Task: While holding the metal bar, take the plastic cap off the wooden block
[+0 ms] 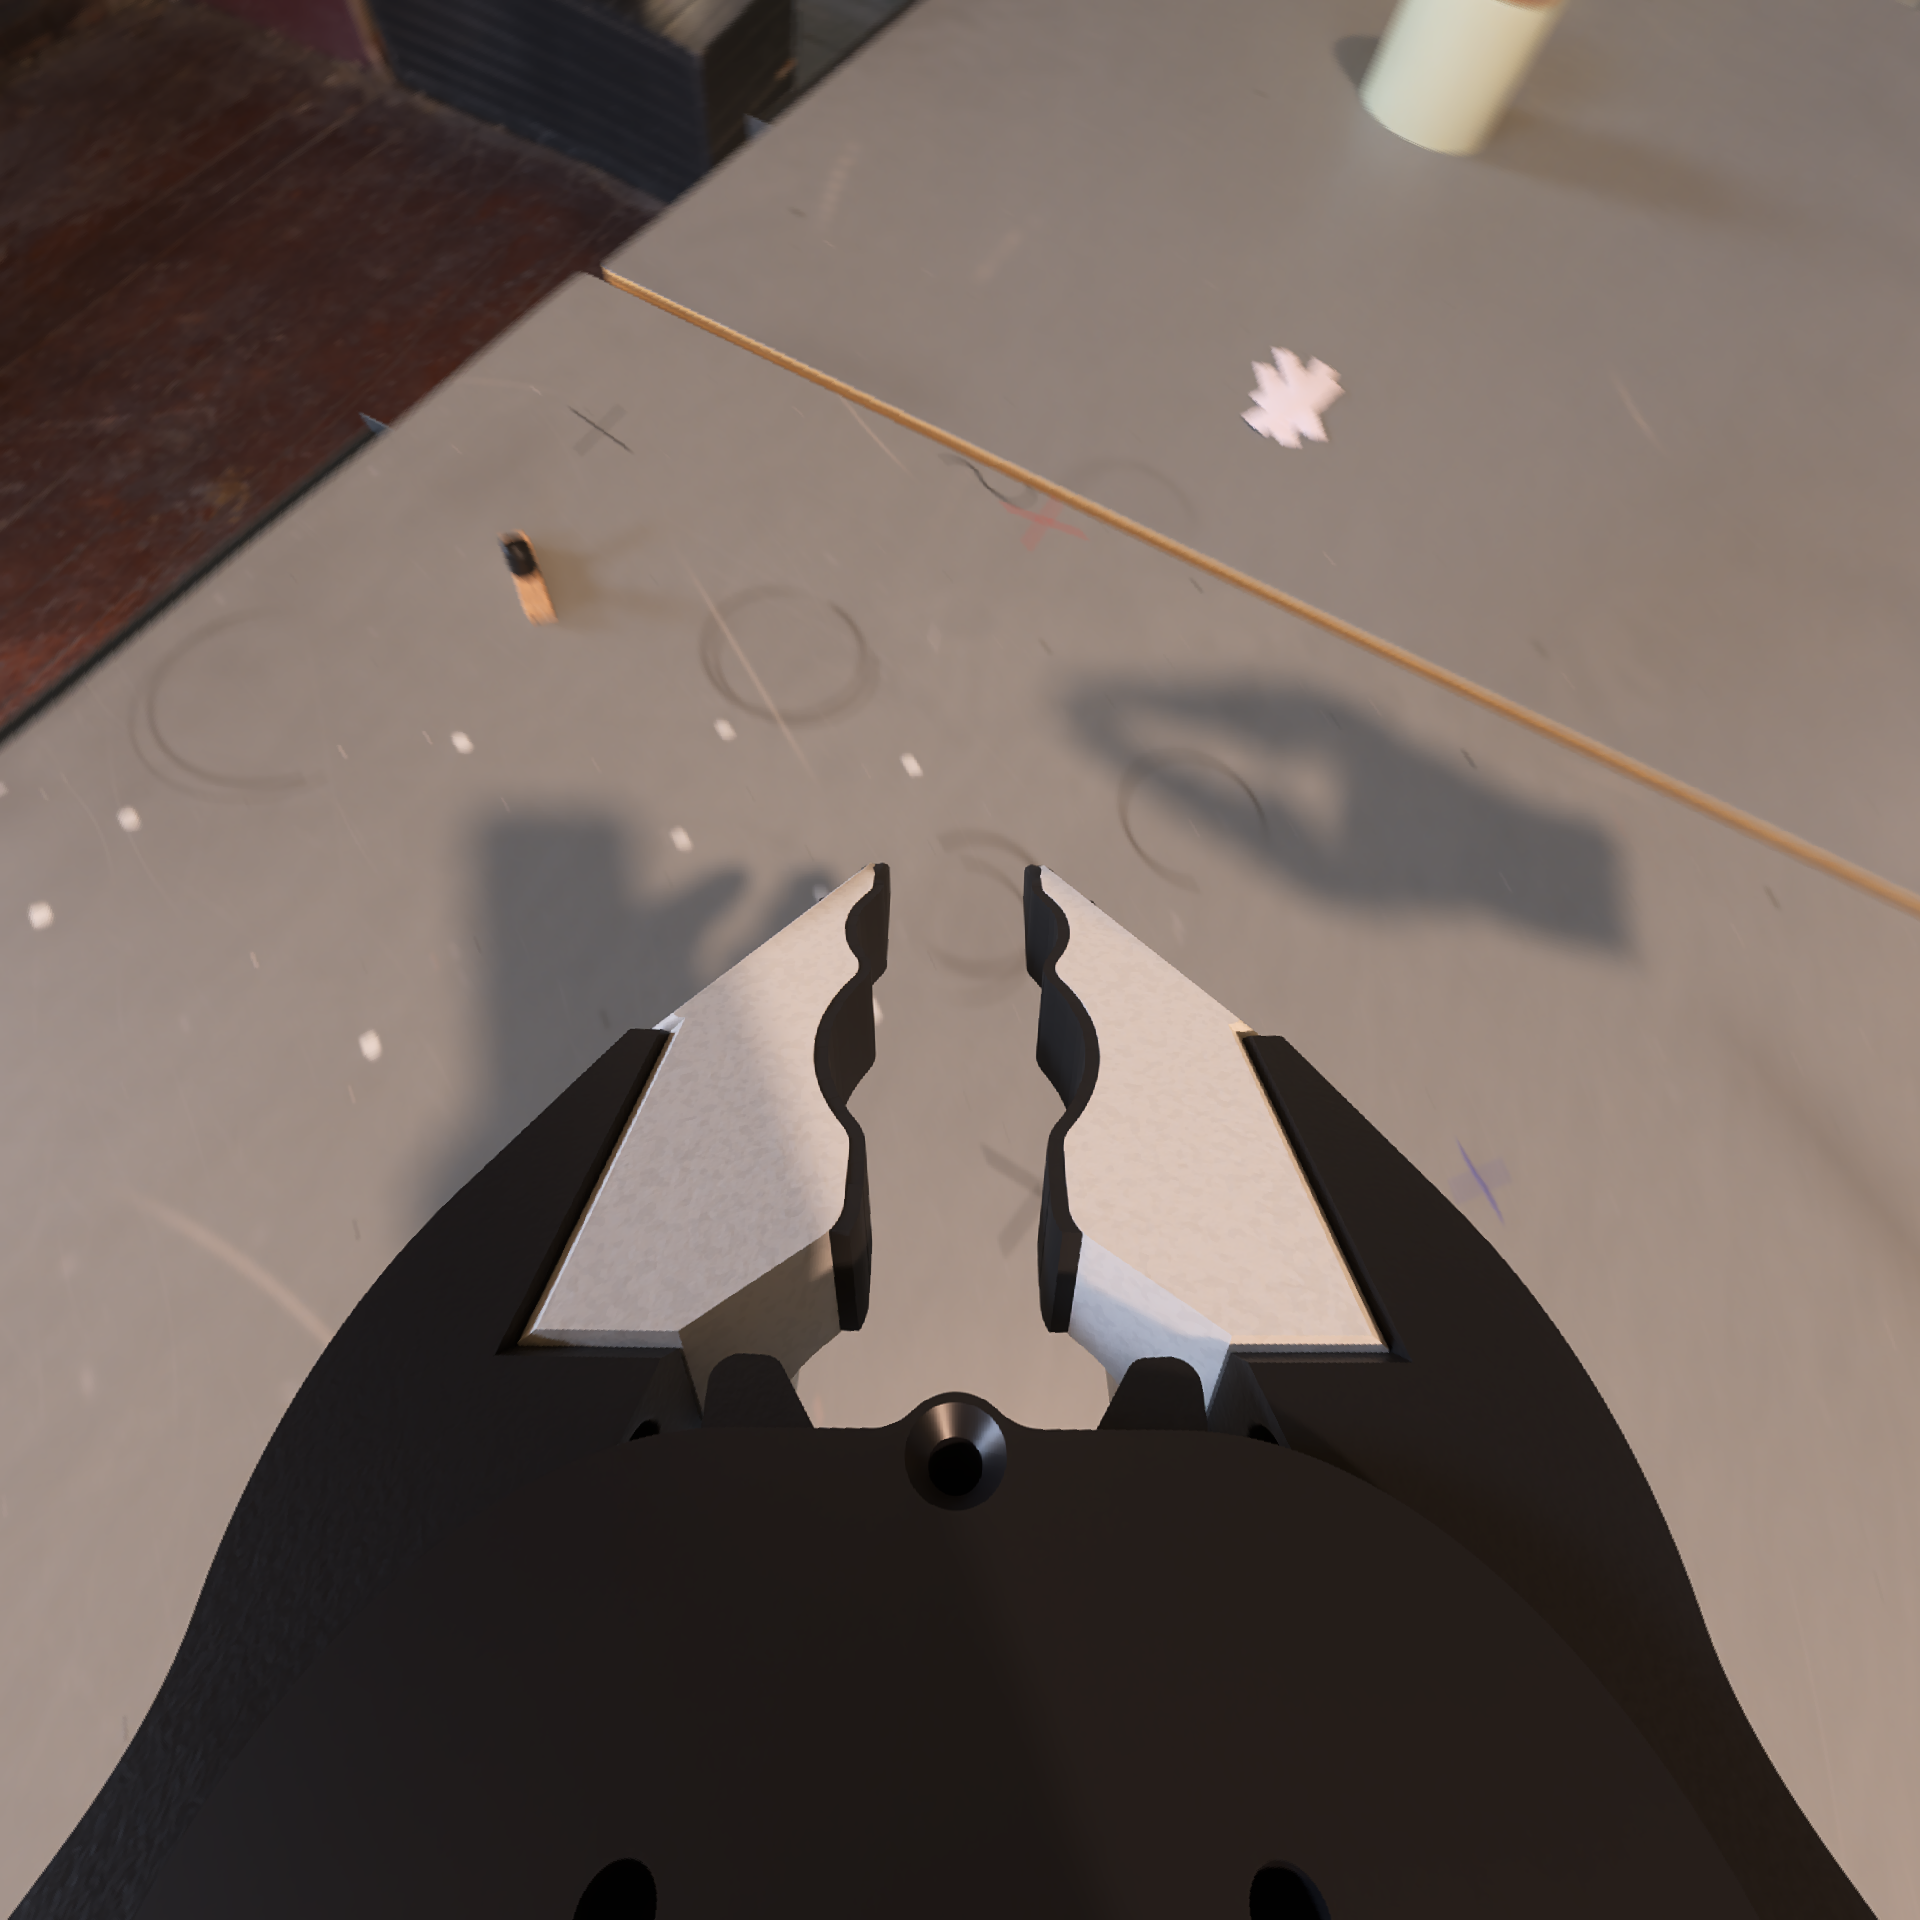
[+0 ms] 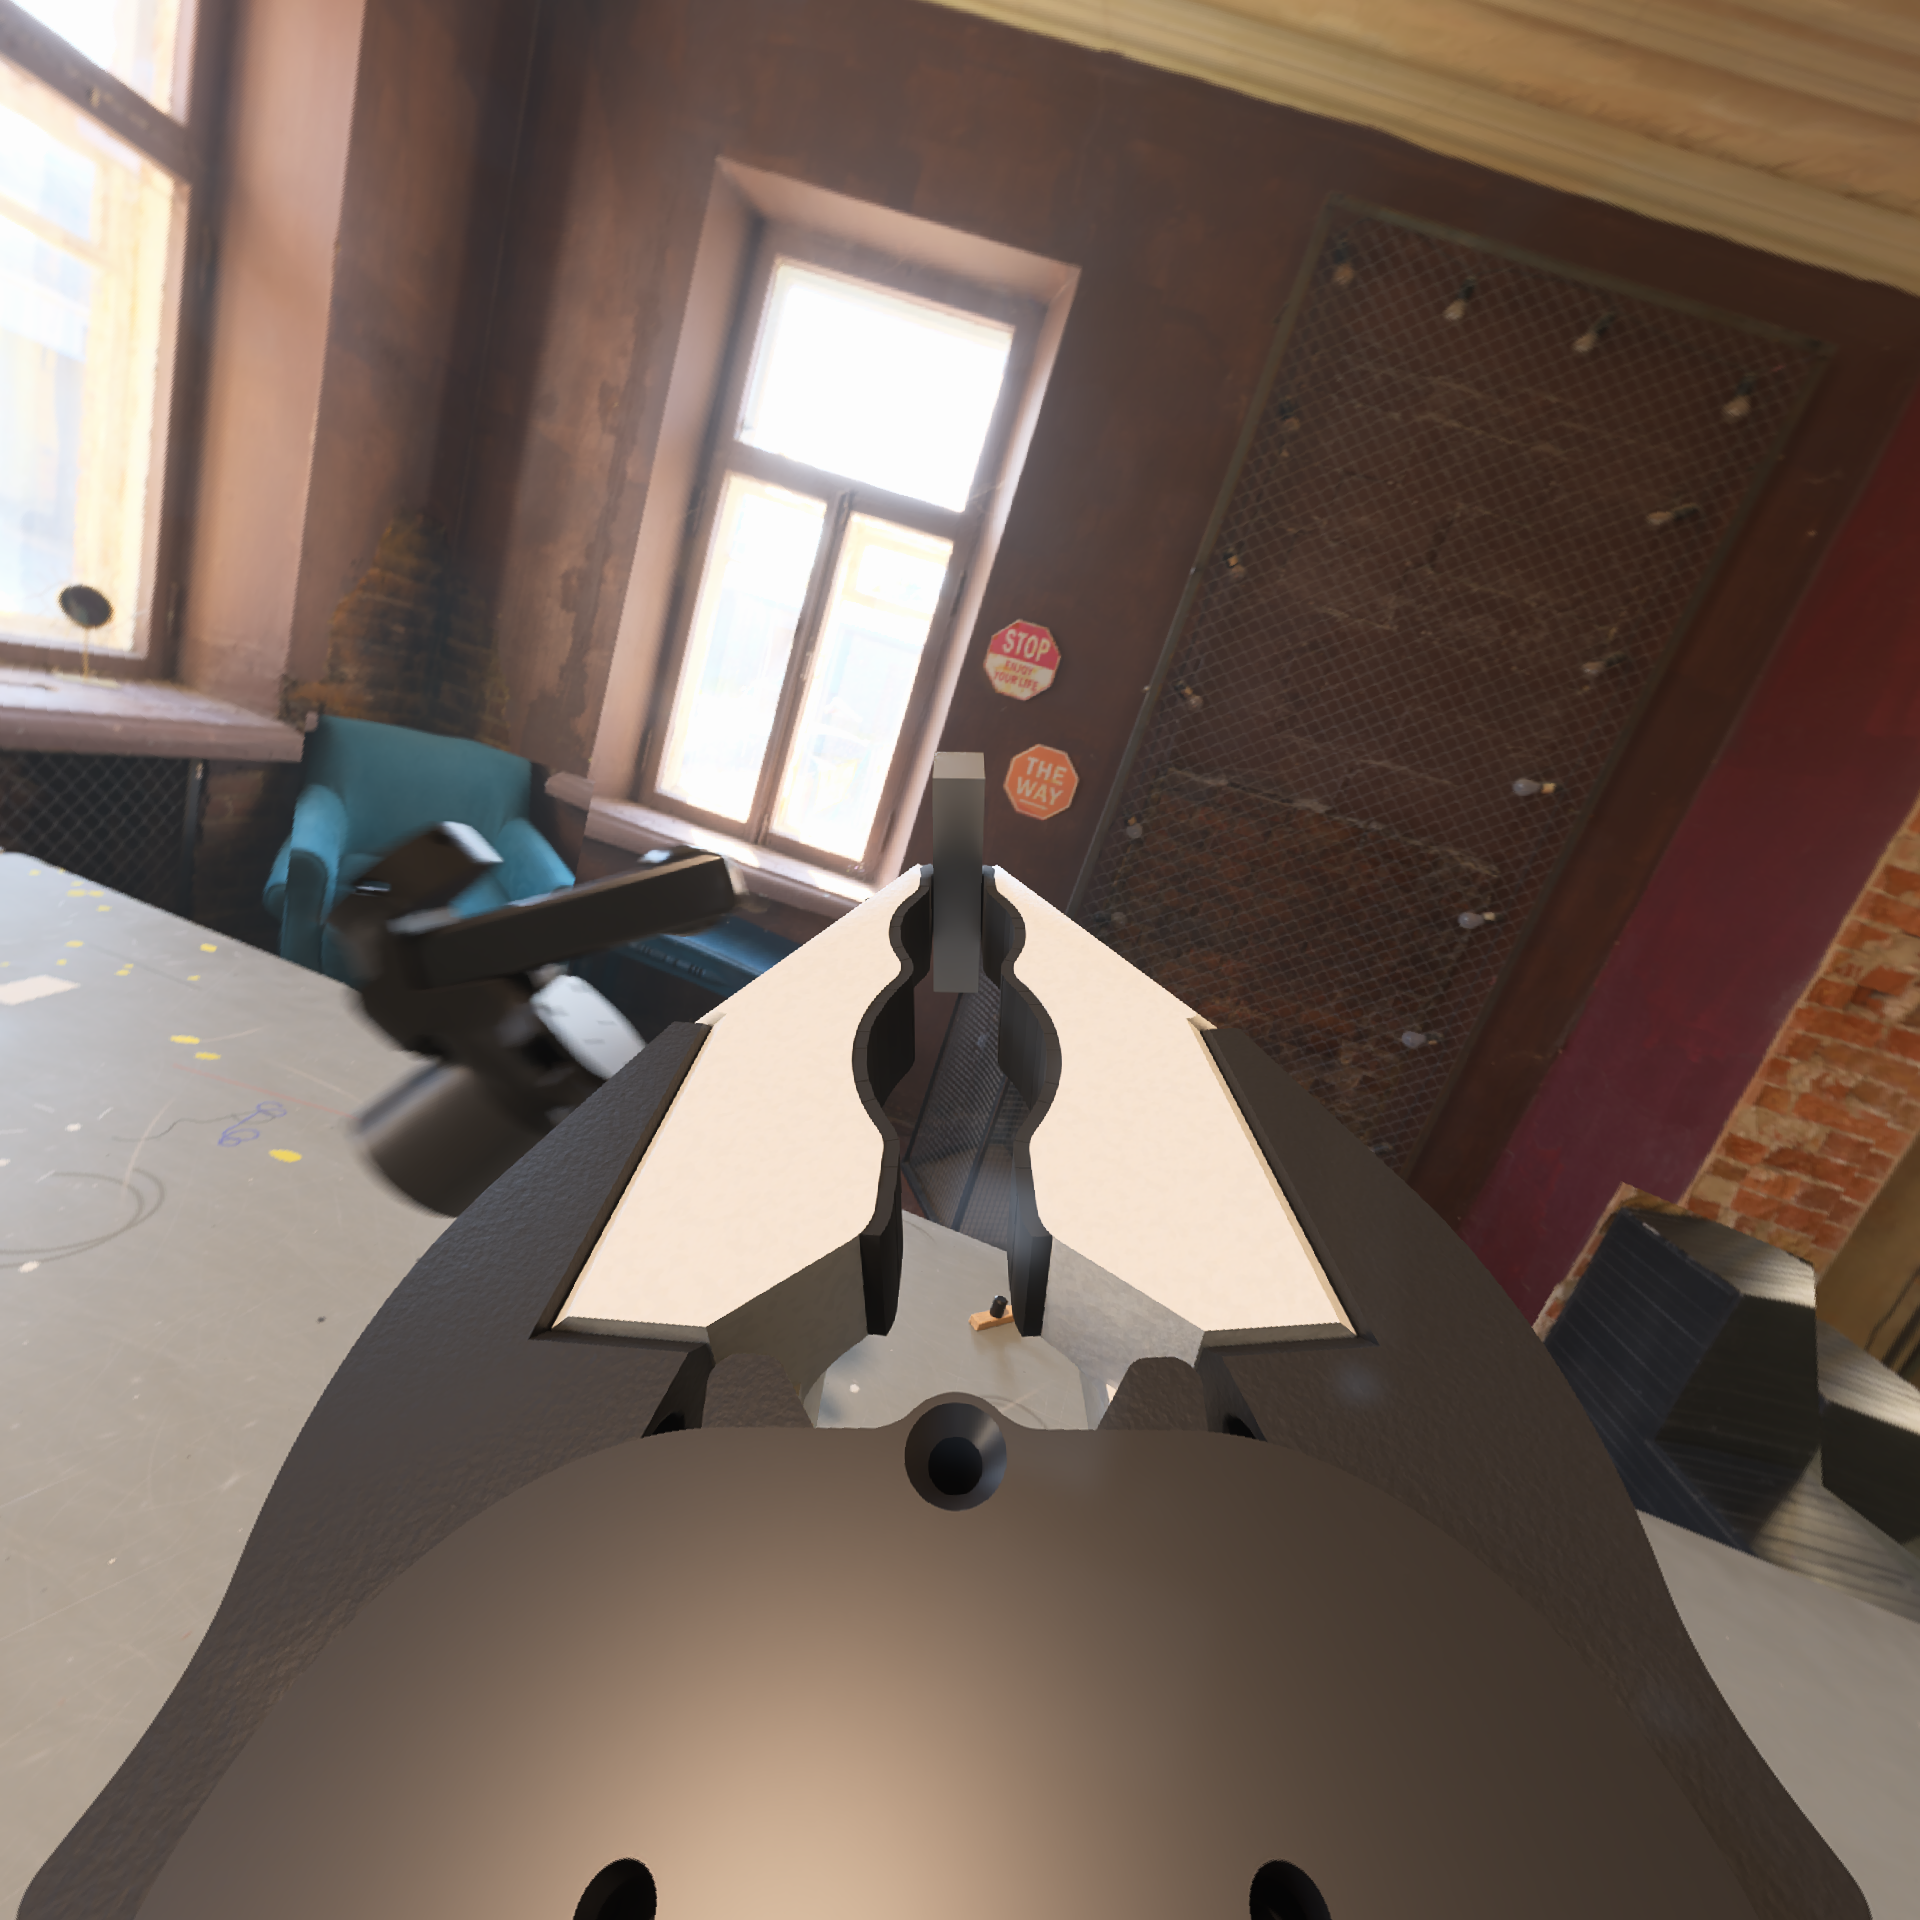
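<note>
A small wooden block [image 1: 533,597] lies on the grey table [image 1: 1351,1091], with a black plastic cap [image 1: 516,551] on its far end. My left gripper [image 1: 956,883] hangs above the table, open and empty, well short of the block and to its right. My right gripper [image 2: 956,878] is raised off the table and shut on a grey metal bar [image 2: 958,831] that stands upright between its fingertips. The block [image 2: 987,1320] with its cap [image 2: 1000,1303] also shows small, through the gap between the right fingers. The left gripper [image 2: 499,997] shows blurred at the left of the right wrist view.
A pale yellow cylinder [image 1: 1449,68] stands at the far right of the table. A thin wooden seam [image 1: 1247,582] crosses the tabletop diagonally. The table's left edge [image 1: 187,582] drops to a dark red floor. Black crates [image 2: 1714,1382] sit at the right.
</note>
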Robot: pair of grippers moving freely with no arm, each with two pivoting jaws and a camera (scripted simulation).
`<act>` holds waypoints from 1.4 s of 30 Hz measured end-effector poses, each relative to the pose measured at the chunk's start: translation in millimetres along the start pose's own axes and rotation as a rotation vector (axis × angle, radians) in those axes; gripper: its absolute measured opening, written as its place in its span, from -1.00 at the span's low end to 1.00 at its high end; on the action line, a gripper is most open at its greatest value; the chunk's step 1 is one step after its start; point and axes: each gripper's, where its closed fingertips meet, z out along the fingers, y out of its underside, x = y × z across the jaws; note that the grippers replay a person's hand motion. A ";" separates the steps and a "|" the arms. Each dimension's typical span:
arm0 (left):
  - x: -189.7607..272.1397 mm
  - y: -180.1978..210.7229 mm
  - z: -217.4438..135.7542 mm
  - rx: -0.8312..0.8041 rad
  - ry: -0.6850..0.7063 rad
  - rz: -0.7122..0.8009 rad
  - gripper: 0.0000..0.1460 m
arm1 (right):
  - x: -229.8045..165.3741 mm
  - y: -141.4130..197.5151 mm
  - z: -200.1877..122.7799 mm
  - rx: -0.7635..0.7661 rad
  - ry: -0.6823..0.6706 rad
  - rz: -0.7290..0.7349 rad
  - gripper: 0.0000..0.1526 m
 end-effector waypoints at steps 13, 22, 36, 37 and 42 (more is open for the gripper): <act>-160.0 -58.3 180.2 -0.397 -0.401 -0.178 -0.70 | 22.5 -3.4 -20.5 0.076 0.054 0.058 -0.90; -177.2 -38.5 210.4 -0.539 -0.415 -0.293 -0.67 | 23.9 6.0 -12.6 0.059 0.043 0.083 -0.90; -122.6 -52.1 203.0 -0.462 -0.150 -0.248 -0.88 | 16.3 11.1 -5.9 0.026 0.009 0.065 -0.90; -100.2 -62.3 192.7 -0.402 -0.059 -0.249 -0.88 | 17.2 11.6 -5.9 0.032 0.009 0.076 -0.90; 13.0 -51.1 67.8 -0.210 0.223 -0.038 -0.88 | 15.7 10.8 -7.4 0.029 -0.001 0.071 -0.90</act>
